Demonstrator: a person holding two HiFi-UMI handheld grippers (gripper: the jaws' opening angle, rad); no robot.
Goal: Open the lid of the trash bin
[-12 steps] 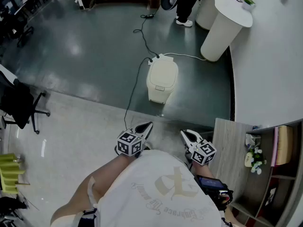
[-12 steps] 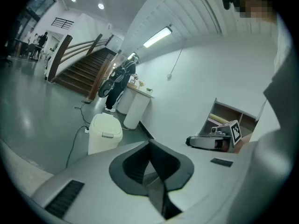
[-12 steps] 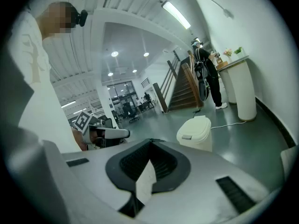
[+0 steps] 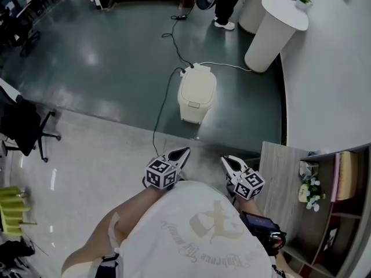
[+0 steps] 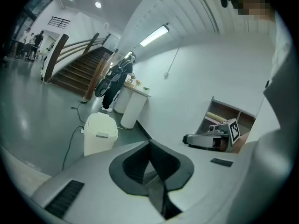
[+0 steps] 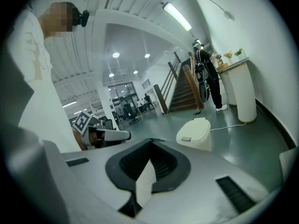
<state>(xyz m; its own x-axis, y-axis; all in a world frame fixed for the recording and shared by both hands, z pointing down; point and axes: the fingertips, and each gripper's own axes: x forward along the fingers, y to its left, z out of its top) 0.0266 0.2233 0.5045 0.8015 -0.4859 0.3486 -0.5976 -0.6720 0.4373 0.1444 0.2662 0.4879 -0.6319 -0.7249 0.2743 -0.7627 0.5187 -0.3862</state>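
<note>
1. Change from half a second ago is slight. In the head view the trash bin sits a little nearer 12 o'clock in the frame, and both grippers keep their places near 6 o'clock.
2. The left gripper has its jaws pressed together on nothing, and the right gripper is likewise closed and empty. Both point toward the bin and are well apart from it.
3. The bin stands on the dark floor at 12 o'clock from the grippers. Its lid is down, so its inside is hidden.
4. It is cream-white and rounded, with a small grey panel at the lid's front edge.
5. A black cable runs past the bin's 9 o'clock side. A white round counter stands at its 2 o'clock.
6. A shelf at 4 o'clock from the grippers holds small things that cannot be made out.
</note>
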